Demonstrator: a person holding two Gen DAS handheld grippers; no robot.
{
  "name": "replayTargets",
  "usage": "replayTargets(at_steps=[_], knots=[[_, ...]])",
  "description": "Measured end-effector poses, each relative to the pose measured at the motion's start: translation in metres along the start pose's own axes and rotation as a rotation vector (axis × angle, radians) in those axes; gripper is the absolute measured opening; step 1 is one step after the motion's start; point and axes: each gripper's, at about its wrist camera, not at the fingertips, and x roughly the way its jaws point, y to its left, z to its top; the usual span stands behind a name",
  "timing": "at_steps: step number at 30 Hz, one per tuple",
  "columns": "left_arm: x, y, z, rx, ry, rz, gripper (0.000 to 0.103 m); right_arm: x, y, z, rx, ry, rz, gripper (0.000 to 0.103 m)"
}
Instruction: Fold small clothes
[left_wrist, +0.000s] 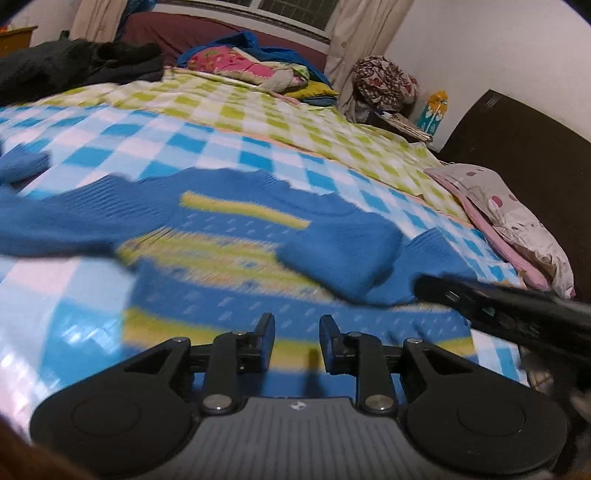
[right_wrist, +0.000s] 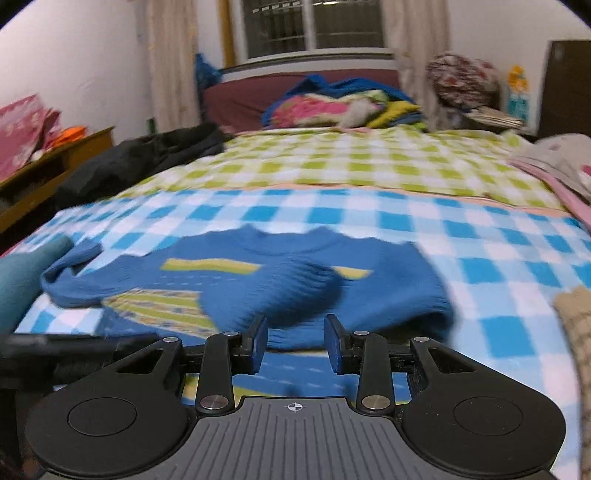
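A small blue knitted sweater (left_wrist: 236, 258) with yellow-green stripes lies flat on the blue-checked bedspread (left_wrist: 110, 147). One sleeve (left_wrist: 343, 251) is folded across its chest; the other sleeve (right_wrist: 70, 273) stretches out to the side. My left gripper (left_wrist: 297, 325) hovers over the sweater's lower part, open, with nothing between its fingers. My right gripper (right_wrist: 295, 325) is just before the sweater's (right_wrist: 369, 295) folded sleeve (right_wrist: 288, 291), open and empty. Each gripper shows in the other's view as a blurred black bar: the right one (left_wrist: 517, 310) and the left one (right_wrist: 55, 354).
A heap of colourful bedding (left_wrist: 251, 66) and a black garment (left_wrist: 74, 66) lie at the bed's far end. A dotted pillow (left_wrist: 517, 221) sits on the right edge. A beige knit (right_wrist: 576, 325) lies at the right, and a wooden dresser (right_wrist: 55, 155) stands left of the bed.
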Motion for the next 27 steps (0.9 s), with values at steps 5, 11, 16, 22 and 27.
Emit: replayTargets(at_steps=[5,11,16,22,27], knots=[[-0.018,0.028,-0.020,-0.022,0.010,-0.010,0.031,0.035,0.046,-0.004,-0.163,0.035,0.023,0.038],[-0.029,0.044,-0.032,-0.028,-0.012,-0.052,0.031,0.073,0.087,-0.010,-0.408,0.022,-0.082,0.040],[-0.031,0.046,-0.033,0.016,-0.033,-0.049,0.031,0.090,0.091,-0.010,-0.426,0.041,-0.151,0.026],[-0.037,0.055,-0.029,-0.001,-0.068,-0.040,0.031,0.091,0.084,0.012,-0.269,0.011,-0.159,0.012],[-0.041,0.060,-0.026,-0.027,-0.089,-0.039,0.031,0.087,0.104,0.030,-0.219,-0.057,-0.091,0.010]])
